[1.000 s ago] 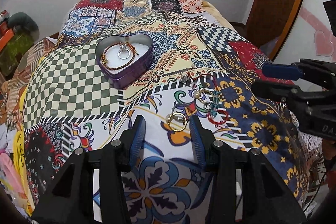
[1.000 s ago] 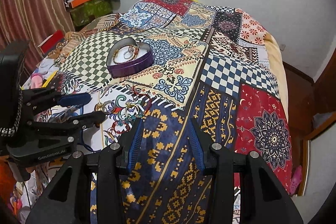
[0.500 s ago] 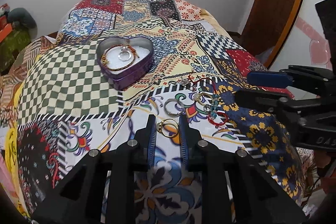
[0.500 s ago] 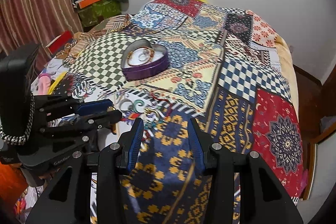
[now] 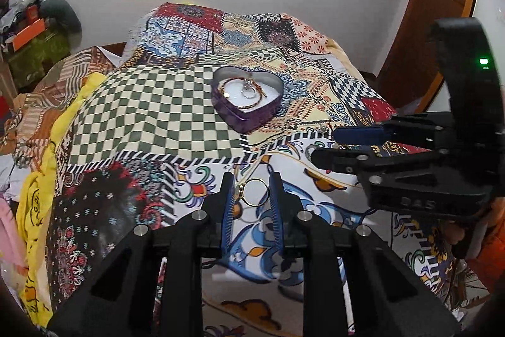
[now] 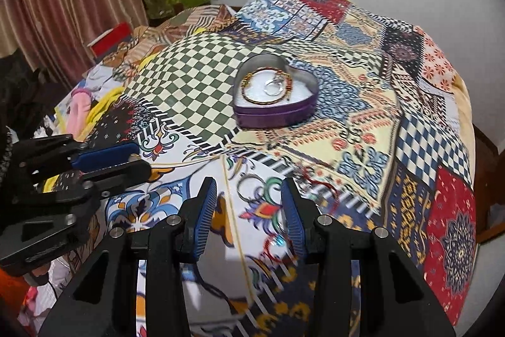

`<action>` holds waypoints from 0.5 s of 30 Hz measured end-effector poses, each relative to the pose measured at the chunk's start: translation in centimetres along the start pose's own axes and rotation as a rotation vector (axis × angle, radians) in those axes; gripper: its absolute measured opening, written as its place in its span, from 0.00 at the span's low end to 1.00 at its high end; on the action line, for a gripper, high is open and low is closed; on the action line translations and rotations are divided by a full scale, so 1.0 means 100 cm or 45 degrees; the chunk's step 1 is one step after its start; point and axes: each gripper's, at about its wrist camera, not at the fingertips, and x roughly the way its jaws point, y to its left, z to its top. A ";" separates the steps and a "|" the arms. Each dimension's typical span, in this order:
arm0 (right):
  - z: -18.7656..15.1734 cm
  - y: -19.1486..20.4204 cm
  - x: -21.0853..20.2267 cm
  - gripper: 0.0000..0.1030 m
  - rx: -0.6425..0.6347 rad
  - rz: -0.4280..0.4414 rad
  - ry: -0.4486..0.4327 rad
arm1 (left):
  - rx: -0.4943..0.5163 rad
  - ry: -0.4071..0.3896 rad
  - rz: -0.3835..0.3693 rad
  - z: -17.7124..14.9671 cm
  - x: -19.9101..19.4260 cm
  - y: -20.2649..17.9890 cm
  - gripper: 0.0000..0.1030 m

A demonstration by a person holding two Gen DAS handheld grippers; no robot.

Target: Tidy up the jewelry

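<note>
Left wrist view shows our left gripper (image 5: 251, 195) pinching 1 gold ring (image 5: 252, 193), our right gripper (image 6: 249, 210) wide, and next we carry it to the far heart tin (image 5: 246, 103).

Faint lettering marks my gripper bodies.
From my left wrist view, my right gripper (image 5: 325, 144) carries raised letters reading "DAS", the rest unclear. From my right wrist view, the print on my left gripper (image 6: 139, 158) is too blurred to read.
</note>
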 end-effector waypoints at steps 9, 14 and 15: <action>-0.001 0.000 0.013 0.19 -0.007 -0.032 0.072 | -0.018 -0.032 0.002 -0.002 -0.012 0.011 0.20; 0.000 0.001 0.005 0.18 0.008 -0.061 0.034 | -0.040 -0.042 -0.010 0.005 -0.016 0.017 0.20; 0.001 0.001 0.003 0.18 0.017 -0.064 0.025 | -0.045 -0.043 -0.006 0.007 -0.016 0.017 0.20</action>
